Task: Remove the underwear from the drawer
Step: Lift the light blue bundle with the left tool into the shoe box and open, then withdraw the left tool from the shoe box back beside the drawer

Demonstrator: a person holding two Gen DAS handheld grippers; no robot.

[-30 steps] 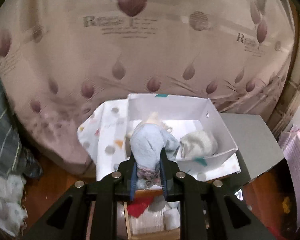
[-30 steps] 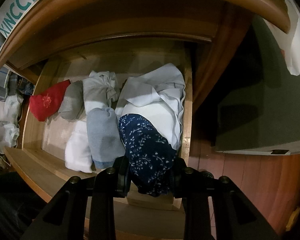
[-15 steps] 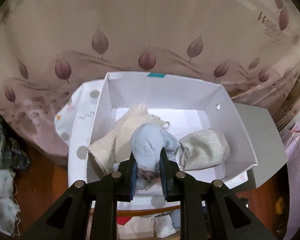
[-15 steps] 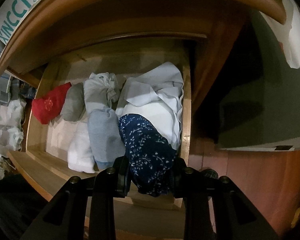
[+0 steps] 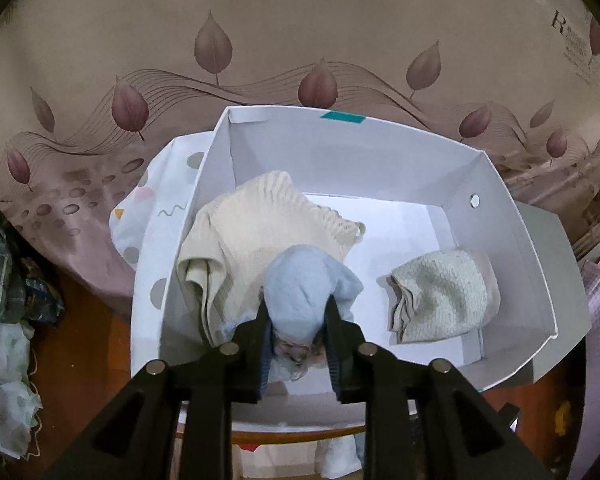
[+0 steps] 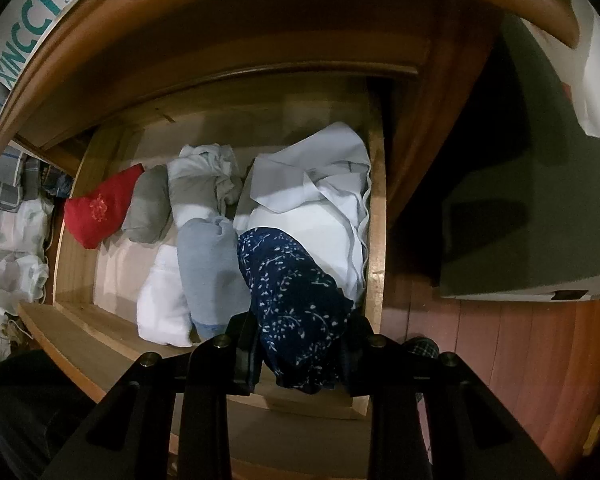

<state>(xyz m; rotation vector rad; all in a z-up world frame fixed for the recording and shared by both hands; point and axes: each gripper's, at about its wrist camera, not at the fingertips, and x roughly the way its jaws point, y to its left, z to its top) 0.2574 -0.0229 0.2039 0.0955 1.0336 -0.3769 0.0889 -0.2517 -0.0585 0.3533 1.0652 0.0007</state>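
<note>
In the left wrist view my left gripper (image 5: 297,308) hangs low over a white cardboard box (image 5: 340,152) with a rolled light blue underwear (image 5: 304,280) between its jaws. The jaws are opening, but the pads still touch the roll. A cream knitted piece (image 5: 256,224) and an off-white piece (image 5: 440,292) lie inside the box. In the right wrist view my right gripper (image 6: 300,322) is shut on a navy floral underwear (image 6: 288,276) above the front right of the open wooden drawer (image 6: 374,240).
The drawer holds a red piece (image 6: 100,208), a grey roll (image 6: 148,204), a blue-grey roll (image 6: 208,264) and white cloths (image 6: 316,184). A leaf-print mattress (image 5: 300,40) stands behind the box, a spotted cloth (image 5: 160,200) under it. A grey box (image 6: 540,200) sits right of the drawer.
My left gripper has moved forward and down over the white box with the light blue roll, and its jaws have parted slightly. The right gripper has stayed still.
</note>
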